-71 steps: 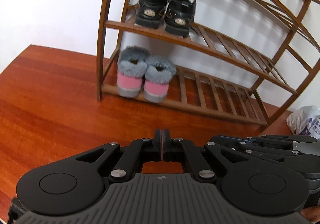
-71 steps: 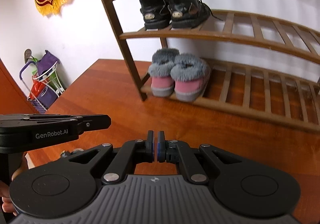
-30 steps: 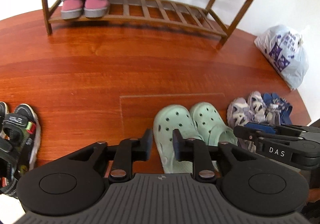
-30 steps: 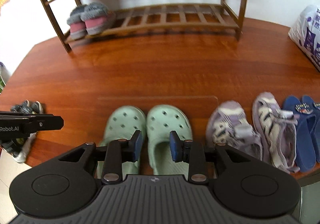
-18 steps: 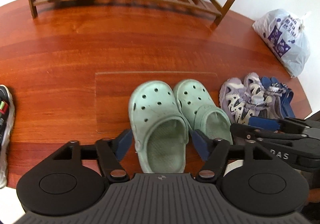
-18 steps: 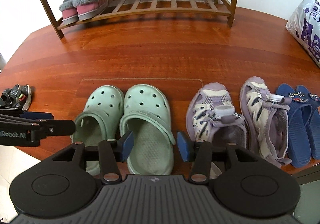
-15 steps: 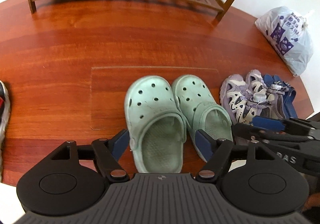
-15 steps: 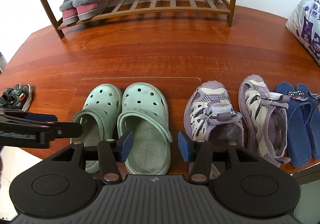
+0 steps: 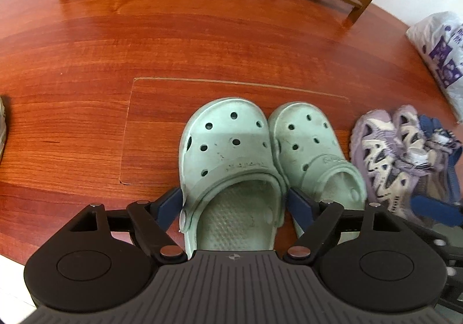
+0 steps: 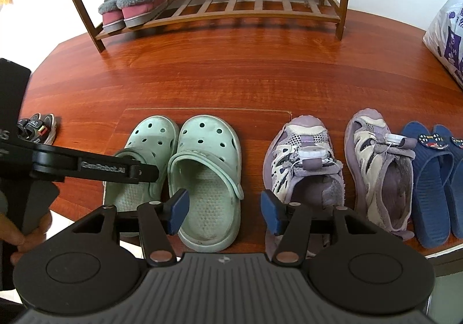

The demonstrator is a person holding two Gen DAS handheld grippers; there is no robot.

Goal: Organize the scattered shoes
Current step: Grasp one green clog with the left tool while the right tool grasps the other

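Two mint green clogs stand side by side on the wooden floor. In the left wrist view my left gripper (image 9: 235, 206) straddles the heel of the left clog (image 9: 228, 156). Its jaws are opening and the blue pads (image 9: 170, 205) sit just outside the clog's sides. In the right wrist view my right gripper (image 10: 225, 212) hangs over the heel of the right clog (image 10: 208, 162). Its jaws are opening too, and the pads (image 10: 179, 209) do not press on the clog. The left clog (image 10: 150, 136) lies partly under the other gripper's black body (image 10: 86, 167).
Purple sandals (image 10: 303, 167) and blue slippers (image 10: 428, 179) stand in a row right of the clogs. The wooden shoe rack (image 10: 246, 10) at the back holds pink fur-lined slippers (image 10: 130, 5). Small dark sandals (image 10: 37, 127) lie far left, a plastic bag (image 10: 445, 34) far right.
Both grippers turned from the shoe rack down to the floor and sank over the green clogs. Their jaws went from shut to wide, each now around one clog's heel.
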